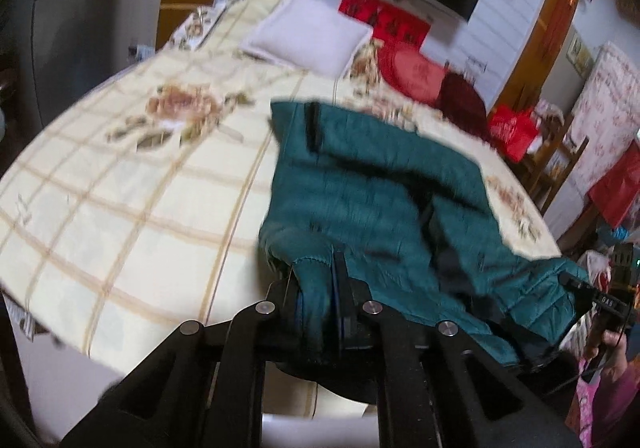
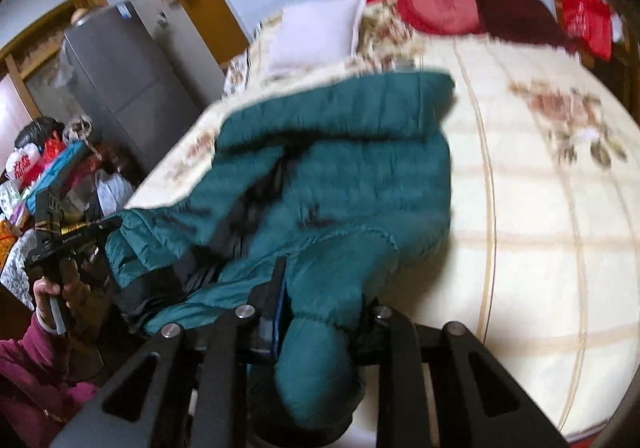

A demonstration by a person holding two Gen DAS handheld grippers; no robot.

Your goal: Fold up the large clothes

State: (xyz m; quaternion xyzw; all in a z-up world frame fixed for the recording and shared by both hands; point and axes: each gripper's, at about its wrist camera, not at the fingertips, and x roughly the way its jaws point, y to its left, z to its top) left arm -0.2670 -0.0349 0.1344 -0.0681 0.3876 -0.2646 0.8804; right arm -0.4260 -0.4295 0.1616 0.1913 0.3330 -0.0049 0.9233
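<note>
A teal quilted jacket [image 1: 360,191] lies crumpled on the bed [image 1: 120,187], and its near edge is lifted off the sheet. My left gripper [image 1: 316,280] is shut on a bunched fold of that edge. At the right border of the left wrist view, my right gripper [image 1: 580,292] pinches the other corner. In the right wrist view the jacket [image 2: 352,167] fills the middle, and my right gripper [image 2: 324,288] is shut on a rolled, cuff-like part. The left gripper [image 2: 96,228] shows at the left, held by a hand and clamped on the jacket's edge.
The cream checked sheet with flower prints [image 2: 540,207] stretches to both sides of the jacket. A white pillow [image 1: 308,35] and red cushions [image 1: 412,75] lie at the head end. A grey cabinet [image 2: 120,87] and piled clutter [image 2: 48,167] stand beside the bed. A magenta sleeve [image 2: 28,368] is close.
</note>
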